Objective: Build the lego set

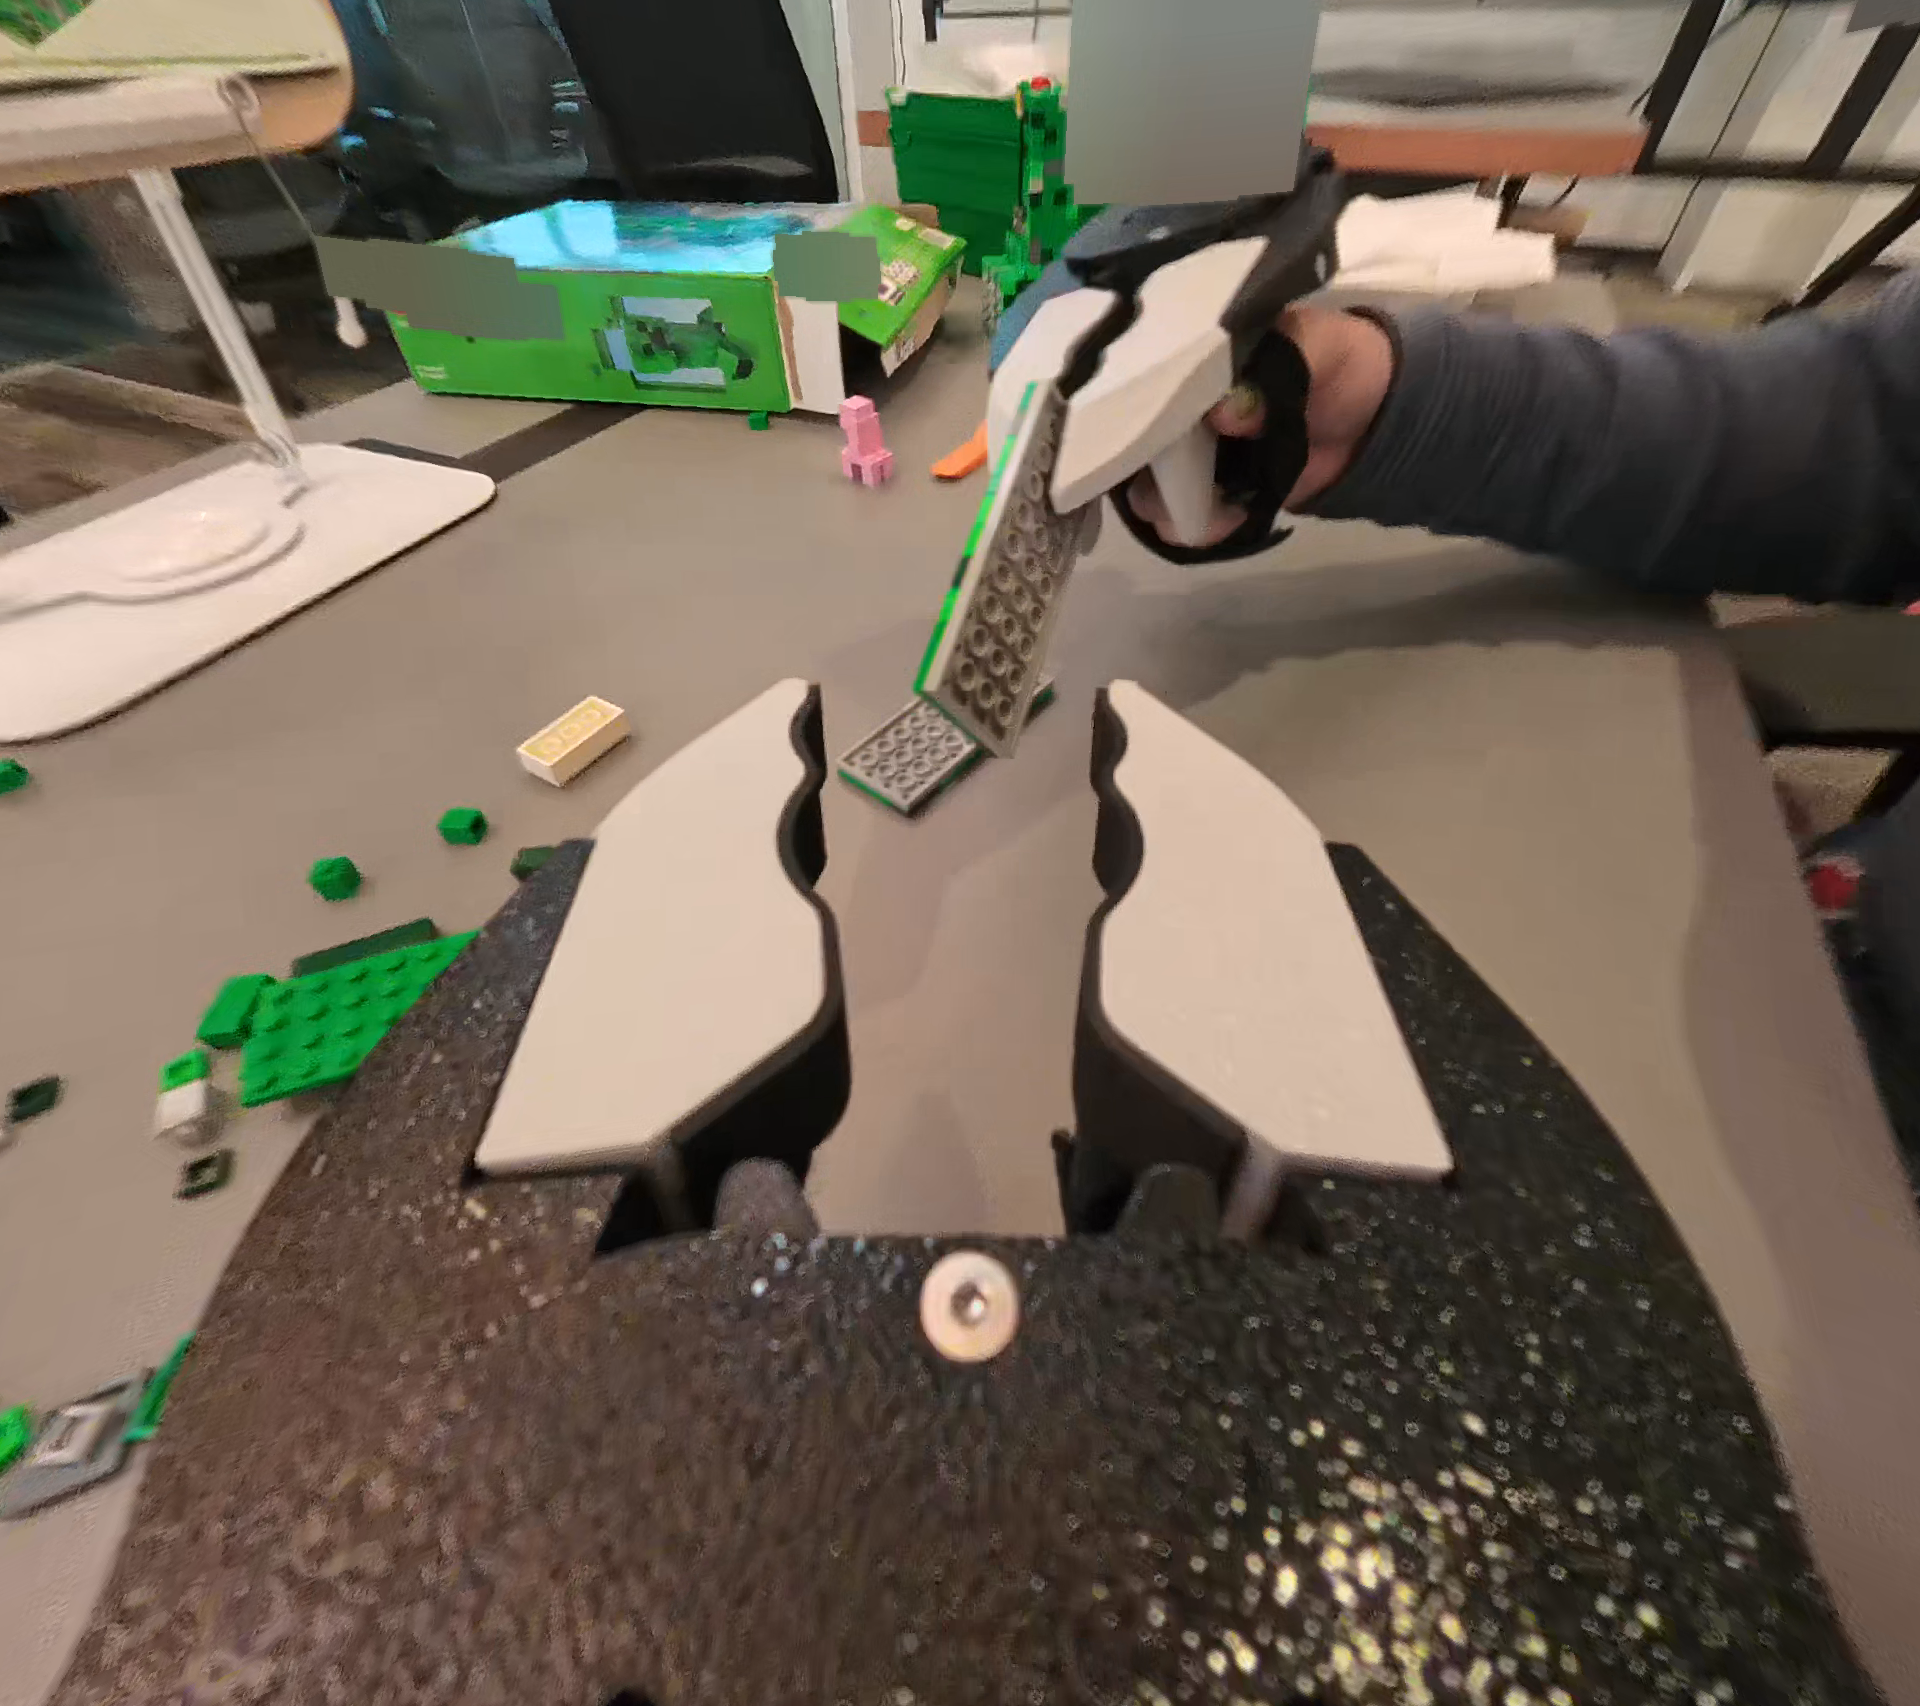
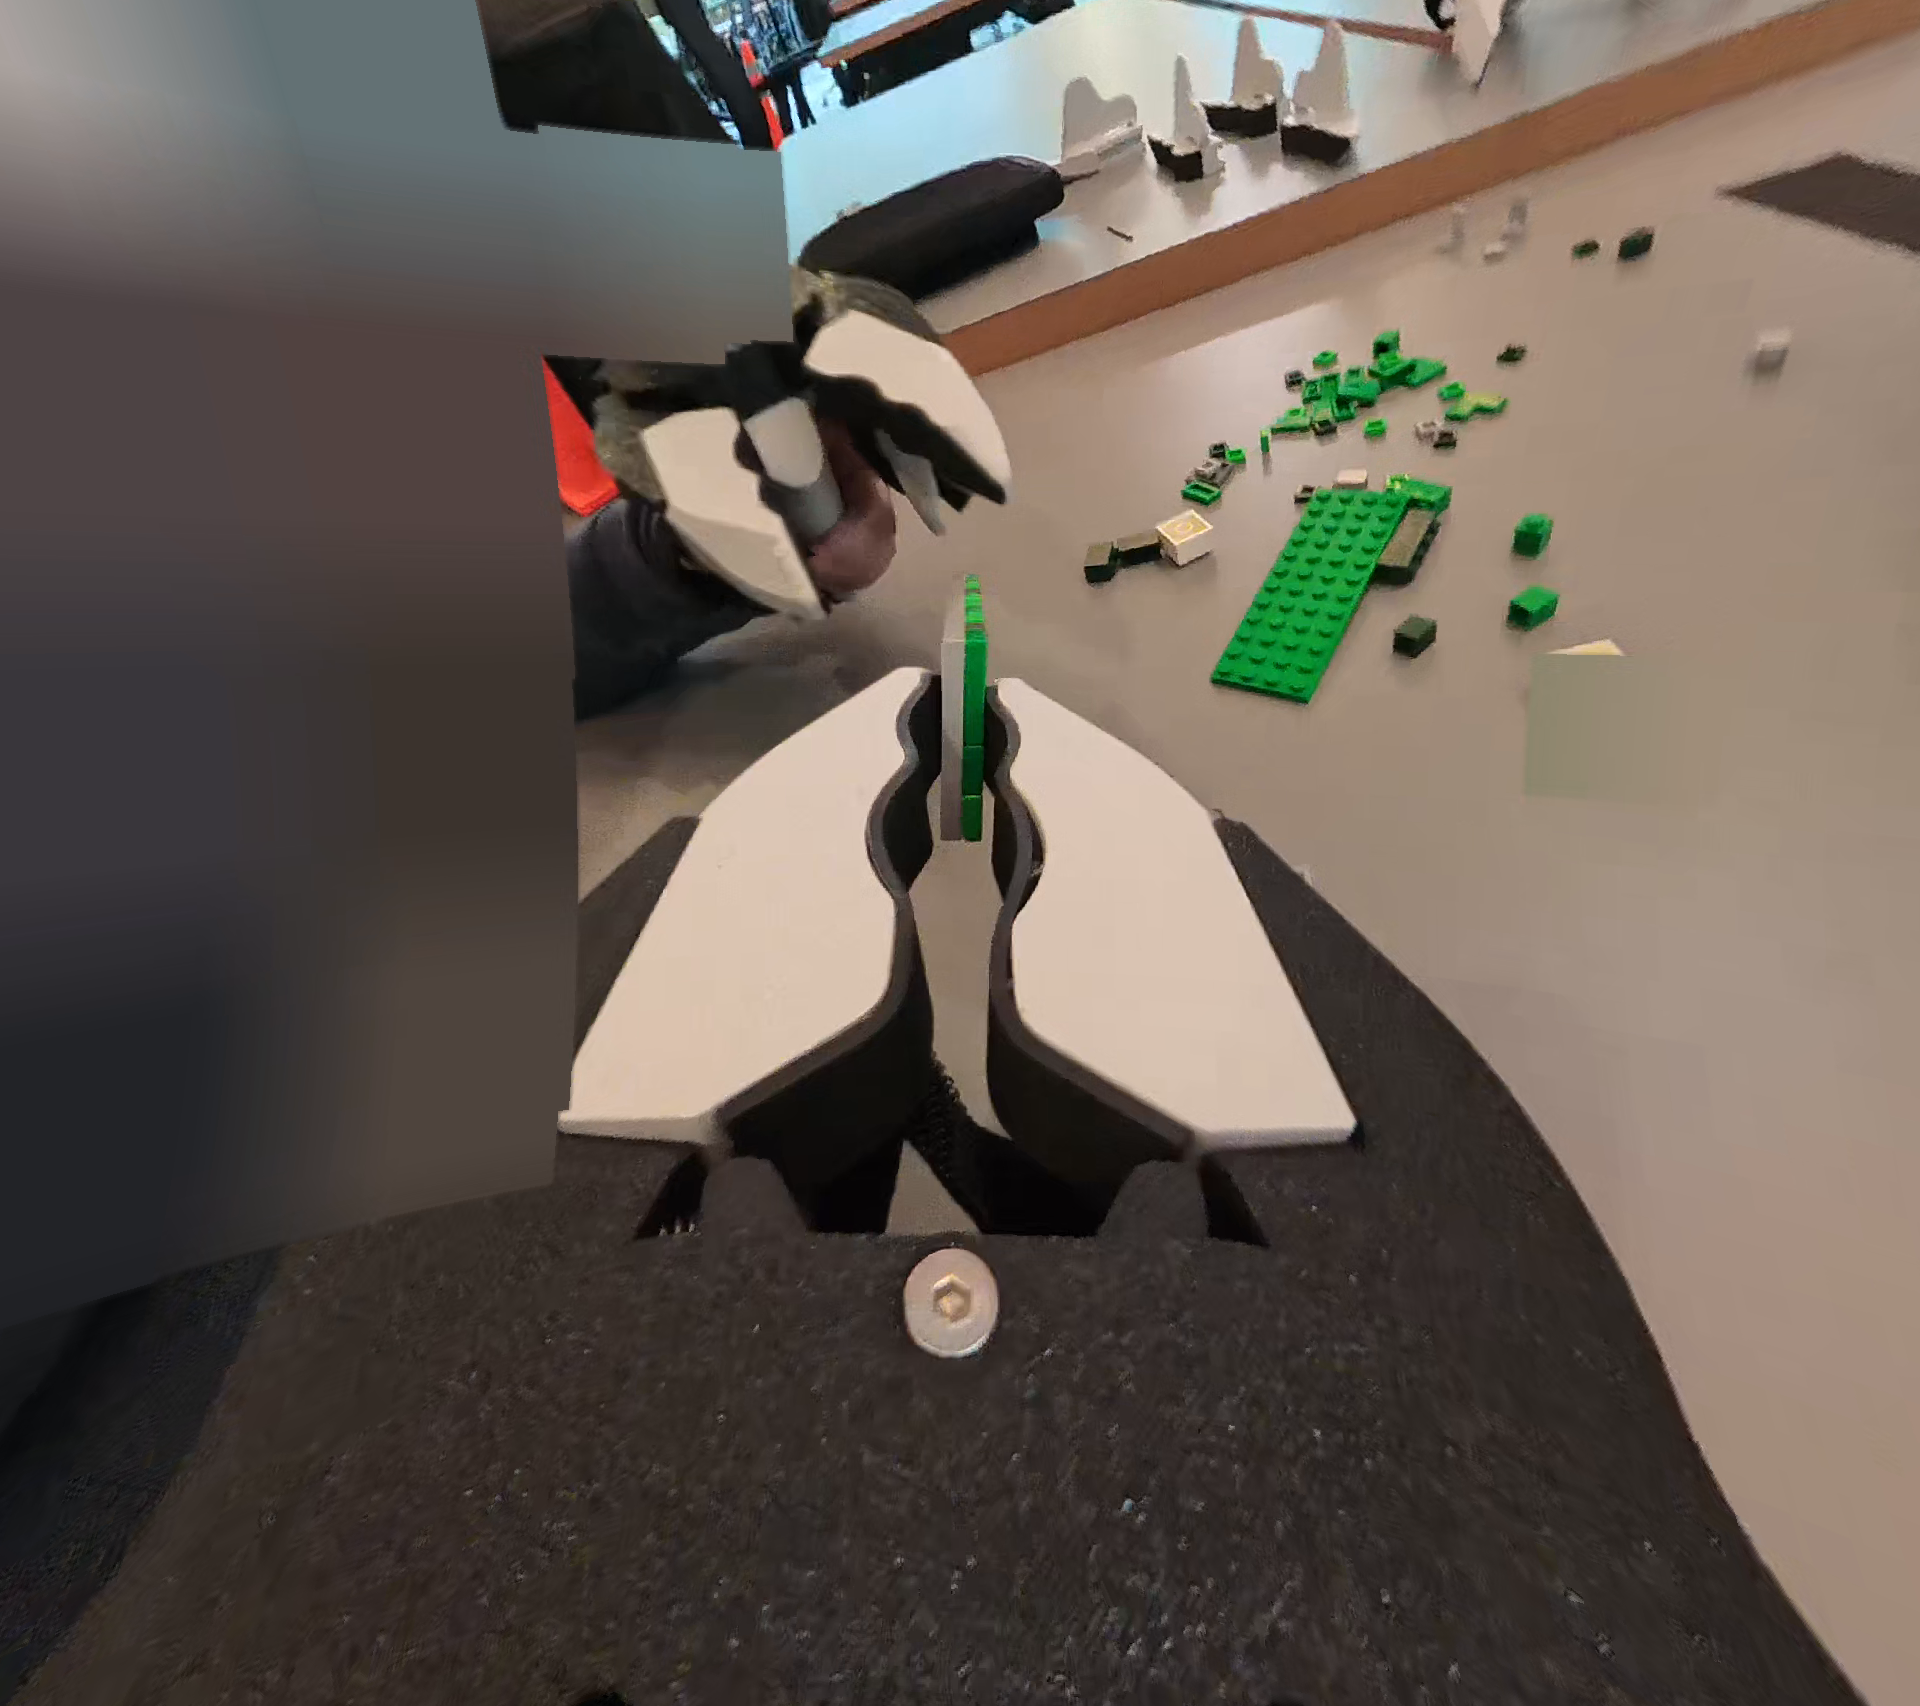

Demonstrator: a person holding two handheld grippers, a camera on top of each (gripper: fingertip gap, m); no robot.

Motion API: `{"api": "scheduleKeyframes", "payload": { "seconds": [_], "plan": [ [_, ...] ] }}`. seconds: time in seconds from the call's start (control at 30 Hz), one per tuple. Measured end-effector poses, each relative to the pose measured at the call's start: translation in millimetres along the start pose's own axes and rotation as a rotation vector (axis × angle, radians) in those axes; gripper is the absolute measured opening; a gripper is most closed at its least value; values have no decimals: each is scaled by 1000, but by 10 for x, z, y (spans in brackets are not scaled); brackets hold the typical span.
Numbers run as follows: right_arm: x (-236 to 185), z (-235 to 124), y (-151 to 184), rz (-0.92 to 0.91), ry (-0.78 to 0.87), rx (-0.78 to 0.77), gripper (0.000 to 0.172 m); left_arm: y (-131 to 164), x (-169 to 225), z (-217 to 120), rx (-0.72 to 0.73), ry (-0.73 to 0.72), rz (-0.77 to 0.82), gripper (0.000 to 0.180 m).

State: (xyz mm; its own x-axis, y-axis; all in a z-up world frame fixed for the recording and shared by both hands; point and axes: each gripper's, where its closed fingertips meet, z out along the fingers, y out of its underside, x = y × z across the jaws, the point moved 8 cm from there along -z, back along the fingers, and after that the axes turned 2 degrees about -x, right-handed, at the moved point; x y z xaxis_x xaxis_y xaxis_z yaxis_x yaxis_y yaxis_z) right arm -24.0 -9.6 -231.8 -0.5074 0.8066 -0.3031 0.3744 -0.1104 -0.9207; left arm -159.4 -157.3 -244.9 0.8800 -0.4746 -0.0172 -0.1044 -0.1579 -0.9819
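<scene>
Left wrist view: green cardboard box (image 1: 665,316) lies open beyond the spread, bare left tongs (image 1: 956,721). Right tongs (image 2: 961,700) pinch a grey-and-green plate (image 2: 964,721), its lower end on the desk (image 1: 1351,825) just ahead.

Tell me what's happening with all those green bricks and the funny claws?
A person is holding a grabbing tool in each hand over a grey table scattered with toy bricks. The right claw is shut on a long flat grey-and-green brick plate, held up on a slant with its low end down by a smaller flat grey studded piece lying on the table. The left claw is open and holds nothing, just in front of them. A big green studded plate and small loose green bricks lie nearby.
</scene>
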Motion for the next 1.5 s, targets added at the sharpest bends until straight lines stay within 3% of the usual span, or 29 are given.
{"api": "scheduleKeyframes", "payload": {
  "seconds": [0.17, 0.23, 0.3, 0.37, 0.47, 0.53, 0.63, 0.77, 0.87, 1.0, 1.27, 1.5],
  "plan": [
    [-82, 62, 11, -76, -77, 42, 6, 87, 0, 99, -27, 118, -129, 47],
    [-119, 80, 13, -95, -93, 52, 6, 89, 40, 136, -6, 173, -140, 37],
    [-151, 86, 9, -114, -114, 54, 6, 63, 76, 145, 37, 210, -126, 14],
    [-192, 88, 3, -137, -126, 77, 7, 41, 104, 118, 64, 194, -55, 9],
    [-242, 45, -4, -282, -64, 98, 15, -25, 237, 59, 99, 140, 148, 6],
    [-206, -55, 13, -397, 50, 36, 25, -28, 307, 24, 75, 43, 299, 6],
    [-61, -225, 116, -534, 199, -109, 26, -40, 407, -58, 57, -143, 534, 6],
    [127, -262, 372, -531, 167, -412, 27, -14, 524, -138, -44, -419, 922, 5],
    [240, -212, 417, -561, 176, -477, 28, 69, 634, -99, -129, -499, 1169, 5],
    [413, -111, 427, -521, 164, -574, 26, 109, 669, -57, -146, -451, 1170, 6],
    [491, -34, 423, -482, 105, -610, 16, 105, 609, -102, -131, -454, 1111, 5],
    [370, -145, 85, -564, 191, -460, 16, 97, 589, -123, -117, -460, 1073, 5]
  ]
}}
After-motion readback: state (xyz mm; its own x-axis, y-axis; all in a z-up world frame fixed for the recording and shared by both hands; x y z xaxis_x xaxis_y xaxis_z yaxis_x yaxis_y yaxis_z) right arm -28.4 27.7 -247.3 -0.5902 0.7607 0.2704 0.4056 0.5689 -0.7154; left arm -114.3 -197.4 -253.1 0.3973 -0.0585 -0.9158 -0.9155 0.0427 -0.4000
